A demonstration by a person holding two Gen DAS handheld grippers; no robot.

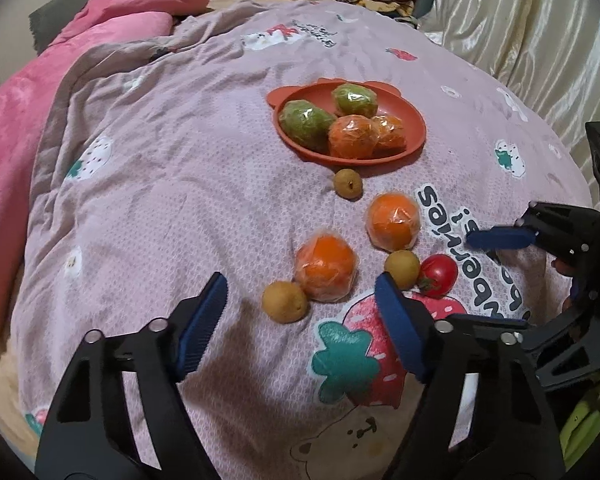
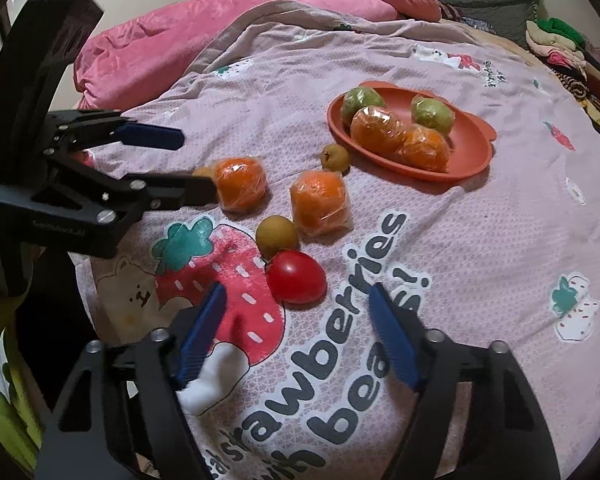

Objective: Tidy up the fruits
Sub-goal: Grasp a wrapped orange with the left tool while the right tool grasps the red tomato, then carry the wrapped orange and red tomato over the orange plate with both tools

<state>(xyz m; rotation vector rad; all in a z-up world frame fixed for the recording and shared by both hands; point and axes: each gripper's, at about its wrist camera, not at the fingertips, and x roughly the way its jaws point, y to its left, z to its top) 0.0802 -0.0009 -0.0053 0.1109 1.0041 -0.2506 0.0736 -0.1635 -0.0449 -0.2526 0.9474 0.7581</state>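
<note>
From the left wrist view, my left gripper (image 1: 300, 312) has its jaws apart with nothing pressed between them. A small brown fruit (image 1: 285, 301) lies just ahead, between the jaw tips, touching a wrapped orange (image 1: 326, 267) right behind it. Past the right-hand jaw tip sit a second brown fruit (image 1: 402, 268) and the tomato (image 1: 439, 273), side by side. Further ahead lie another wrapped orange (image 1: 393, 221) and a third brown fruit (image 1: 348, 184), the latter just short of the orange plate (image 1: 414, 140). The plate already holds two green and two orange wrapped fruits. My right gripper (image 1: 496, 238) comes in from the right edge.

From the right wrist view, my right gripper (image 2: 296, 320) also stands with jaws apart and empty, the tomato (image 2: 296, 282) just ahead, between the tips. Beyond it the brown fruit (image 2: 277, 236) touches it. The left gripper (image 2: 196, 164) reaches in from the left, its lower finger against the far wrapped orange (image 2: 240, 184).

By my reckoning four fruits are plated and six are left on the bedspread (image 2: 500, 240): two oranges, three brown ones, the tomato. So under halfway.

Writing: the bedspread reads "strawberries" and, I think, "with bears!"; the left gripper's body bears small print too blurred to read.
</note>
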